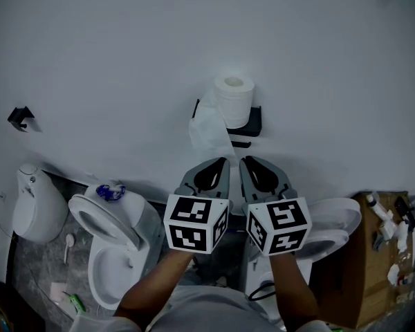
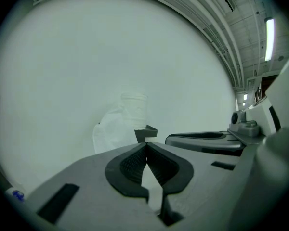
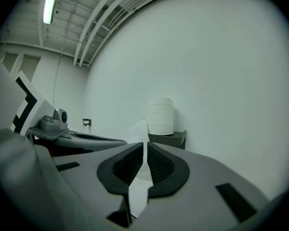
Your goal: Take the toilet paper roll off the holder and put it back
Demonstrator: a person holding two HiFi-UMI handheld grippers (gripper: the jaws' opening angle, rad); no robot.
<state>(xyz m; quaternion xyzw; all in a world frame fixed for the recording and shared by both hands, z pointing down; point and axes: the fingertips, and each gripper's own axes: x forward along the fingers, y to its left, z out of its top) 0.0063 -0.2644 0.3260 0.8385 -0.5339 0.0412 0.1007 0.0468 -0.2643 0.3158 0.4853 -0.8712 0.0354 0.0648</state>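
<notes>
Left gripper point(image 1: 225, 160) and right gripper point(image 1: 241, 159) jaws together, empty

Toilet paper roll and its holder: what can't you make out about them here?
- Head view: the toilet paper roll covers the top of the holder, so whatever it sits on is hidden.
- Head view: the hanging sheet hides most of the holder's left side.
- Left gripper view: the roll is washed out against the white wall, its edges barely showing.

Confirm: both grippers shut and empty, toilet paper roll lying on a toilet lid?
No, the place is wrong. The toilet paper roll stands upright on the black holder on the wall, as the head view shows. The left gripper and right gripper are shut and empty.
</notes>
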